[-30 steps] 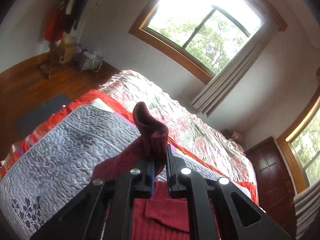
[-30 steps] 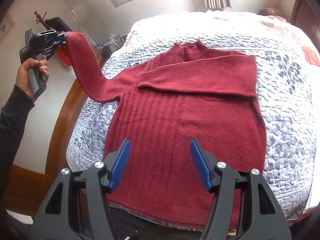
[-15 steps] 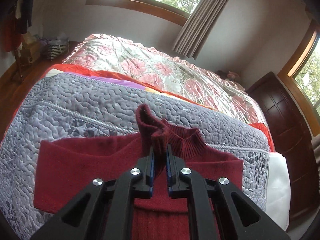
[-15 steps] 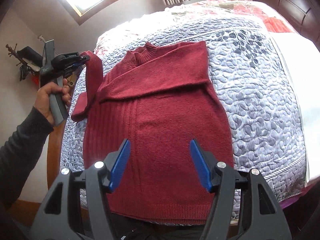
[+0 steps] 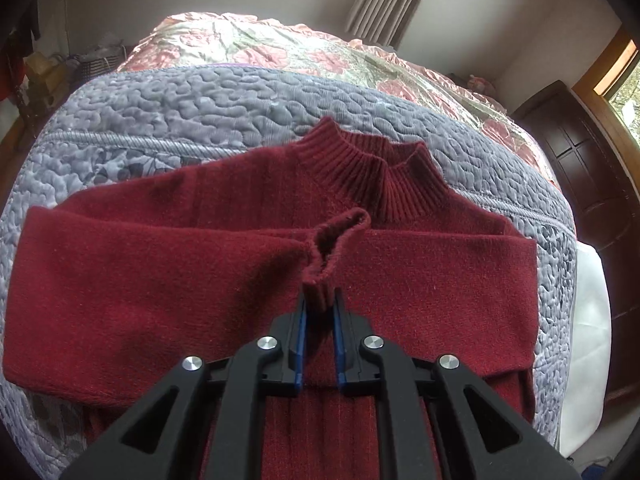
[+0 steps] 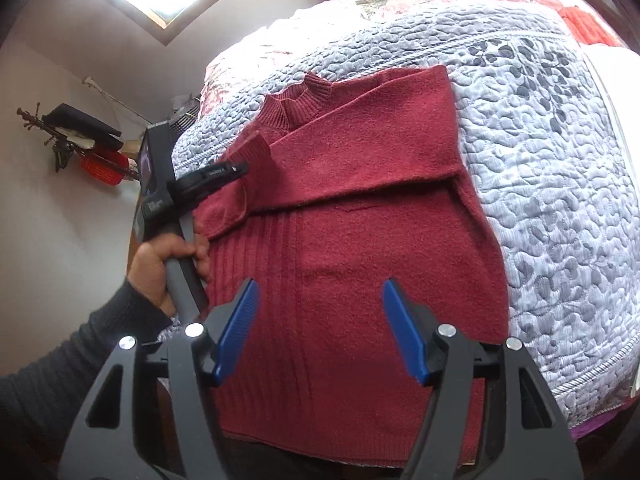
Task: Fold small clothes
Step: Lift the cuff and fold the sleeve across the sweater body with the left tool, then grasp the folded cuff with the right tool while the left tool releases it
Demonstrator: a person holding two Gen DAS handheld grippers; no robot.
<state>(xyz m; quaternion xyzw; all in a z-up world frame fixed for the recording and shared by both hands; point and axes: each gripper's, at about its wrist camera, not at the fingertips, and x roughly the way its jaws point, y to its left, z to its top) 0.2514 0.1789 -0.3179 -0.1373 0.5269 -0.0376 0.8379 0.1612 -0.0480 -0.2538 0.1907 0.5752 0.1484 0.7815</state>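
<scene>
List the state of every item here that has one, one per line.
Sweater: flat on the quilt, both sleeves across the chest.
Left sleeve cuff: pinched, not released.
Left hand-held gripper: shut on cuff.
Right hand-held gripper: open, over the sweater's lower half.

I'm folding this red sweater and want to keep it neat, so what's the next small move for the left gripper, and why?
Probably lower the cuff onto the chest and open the left gripper. It is shut on the cuff, and that sleeve already lies across the sweater, over the other folded sleeve. The right gripper hovers open, holding nothing.
</scene>
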